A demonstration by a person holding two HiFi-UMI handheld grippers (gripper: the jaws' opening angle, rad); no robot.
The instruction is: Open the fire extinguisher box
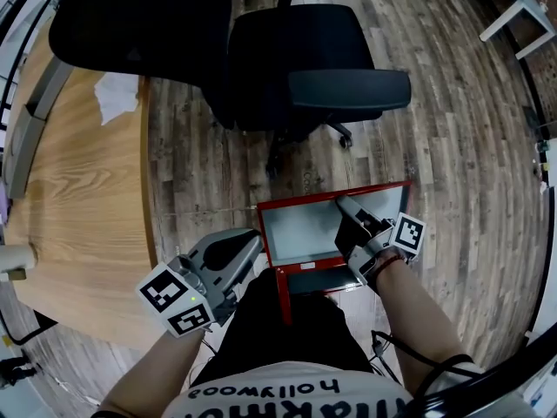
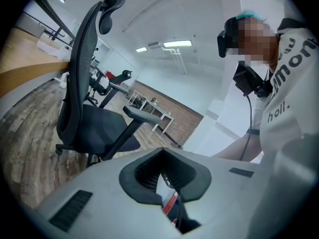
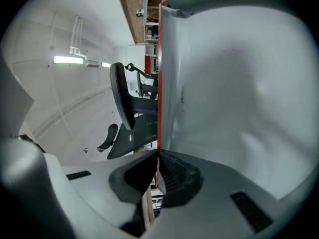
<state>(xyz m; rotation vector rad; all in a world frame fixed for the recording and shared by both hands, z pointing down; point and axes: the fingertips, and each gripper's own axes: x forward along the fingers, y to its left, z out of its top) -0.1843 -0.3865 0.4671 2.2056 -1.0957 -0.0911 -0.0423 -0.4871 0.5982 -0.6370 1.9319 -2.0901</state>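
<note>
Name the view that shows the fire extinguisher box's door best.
Head view: the whole open door shows, red-rimmed, grey inside, the right claw shut on its edge. The right gripper view shows only its grey face close up; the left gripper view, a red sliver of box.

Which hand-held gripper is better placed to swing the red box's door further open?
Right. The right hand-held gripper is shut on the red edge of the door, while the left hand-held gripper is shut on nothing, beside the box.

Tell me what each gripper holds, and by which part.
The right gripper grips the open box door by its thin red edge. The left gripper, jaws together, holds nothing.
</note>
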